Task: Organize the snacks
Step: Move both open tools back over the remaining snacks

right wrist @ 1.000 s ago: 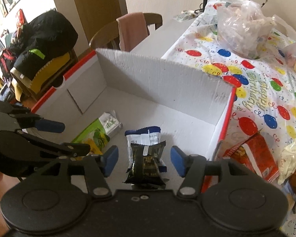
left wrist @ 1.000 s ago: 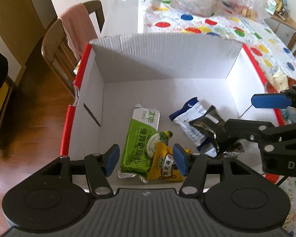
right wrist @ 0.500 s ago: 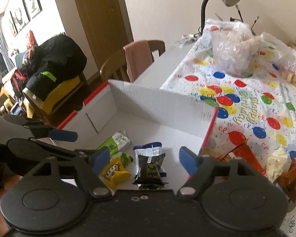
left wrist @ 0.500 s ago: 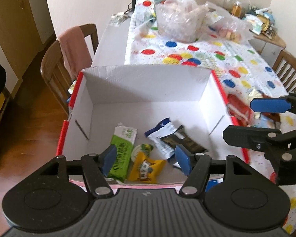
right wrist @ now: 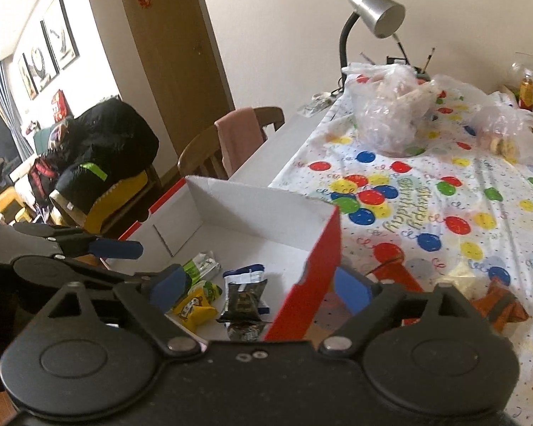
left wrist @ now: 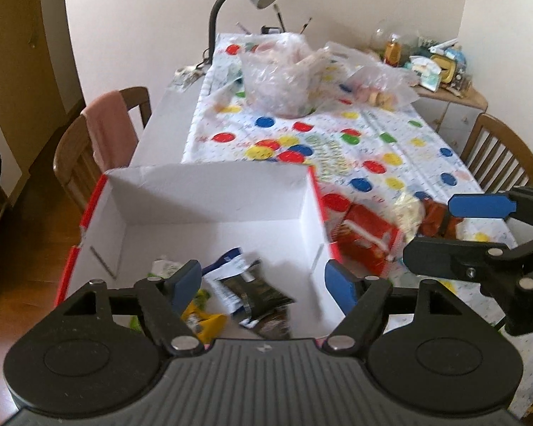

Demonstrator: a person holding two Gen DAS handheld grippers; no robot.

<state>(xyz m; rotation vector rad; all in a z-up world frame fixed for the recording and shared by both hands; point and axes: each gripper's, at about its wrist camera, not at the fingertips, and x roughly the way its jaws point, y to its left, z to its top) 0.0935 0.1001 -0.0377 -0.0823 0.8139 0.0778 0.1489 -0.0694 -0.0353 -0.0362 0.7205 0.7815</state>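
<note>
Both grippers hang above the near end of the white box [left wrist: 209, 195], which sits on the tabletop [right wrist: 266, 149] along its left edge. The left gripper [left wrist: 263, 282] has its jaws spread and just been opening, nothing between them. The right gripper [right wrist: 259, 285] likewise has jaws wide apart, just been opening, empty. Inside the box lie a dark packet [right wrist: 243, 300] on a blue-and-white packet [right wrist: 245, 275], a yellow packet [right wrist: 195, 309] and a green packet [right wrist: 200, 266]. More snacks, among them a red packet [left wrist: 366, 239], lie on the dotted cloth [right wrist: 444, 195] just right of the box.
</note>
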